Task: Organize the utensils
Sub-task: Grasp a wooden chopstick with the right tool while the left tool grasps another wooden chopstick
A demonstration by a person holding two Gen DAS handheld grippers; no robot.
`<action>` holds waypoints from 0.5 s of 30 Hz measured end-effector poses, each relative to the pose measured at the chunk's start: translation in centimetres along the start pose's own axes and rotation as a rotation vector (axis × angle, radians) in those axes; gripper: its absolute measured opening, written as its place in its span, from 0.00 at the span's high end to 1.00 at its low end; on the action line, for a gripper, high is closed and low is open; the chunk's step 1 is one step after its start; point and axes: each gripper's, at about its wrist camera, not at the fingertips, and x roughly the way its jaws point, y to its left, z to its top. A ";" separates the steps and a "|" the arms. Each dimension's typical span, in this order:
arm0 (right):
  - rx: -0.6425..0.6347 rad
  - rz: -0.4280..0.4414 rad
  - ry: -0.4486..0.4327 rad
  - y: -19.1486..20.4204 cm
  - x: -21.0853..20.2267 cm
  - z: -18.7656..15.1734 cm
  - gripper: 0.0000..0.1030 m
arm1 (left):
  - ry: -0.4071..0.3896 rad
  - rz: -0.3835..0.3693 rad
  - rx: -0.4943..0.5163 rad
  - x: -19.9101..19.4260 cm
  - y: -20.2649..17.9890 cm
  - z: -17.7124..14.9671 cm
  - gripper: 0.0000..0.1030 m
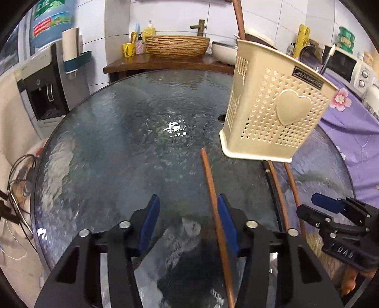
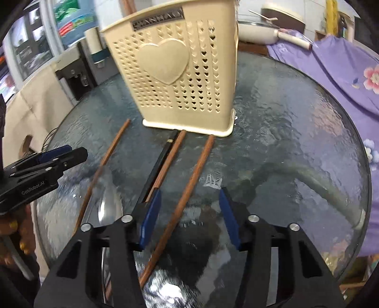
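A cream utensil holder (image 1: pixel 272 106) (image 2: pixel 175 71) with heart cut-outs stands on the round glass table (image 1: pixel 106 142); one brown stick (image 1: pixel 239 21) rises out of it. Brown chopsticks lie on the glass in front of it. My left gripper (image 1: pixel 188 222) is open around one chopstick (image 1: pixel 210 184), which runs close along the right pad while the left pad stands well clear. My right gripper (image 2: pixel 190 220) is open around another chopstick (image 2: pixel 189 187), with gaps on both sides. A brown and a black chopstick (image 2: pixel 165 163) lie side by side to its left. A metal spoon (image 2: pixel 106 208) lies further left.
The other gripper shows at the edge of each view: the right one (image 1: pixel 327 208), the left one (image 2: pixel 47 161). A purple flowered cloth (image 2: pixel 343 71) hangs past the table's right rim. A microwave (image 1: pixel 348 66), a wooden basin (image 1: pixel 176 46) and a water dispenser (image 1: pixel 45 94) stand behind.
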 end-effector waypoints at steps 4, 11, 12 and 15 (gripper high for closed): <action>0.025 -0.021 0.012 0.3 0.8 0.9 0.54 | 0.039 0.020 0.055 1.7 -1.5 1.1 0.58; 0.020 -0.056 0.027 0.9 1.9 2.2 0.69 | 0.070 0.055 0.077 3.9 -2.4 1.7 0.62; 0.021 -0.056 0.028 0.9 2.0 2.3 0.70 | 0.075 0.060 0.084 4.2 -2.5 1.7 0.63; 0.014 -0.066 0.030 1.0 2.3 2.6 0.73 | 0.086 0.066 0.094 5.1 -2.5 2.1 0.68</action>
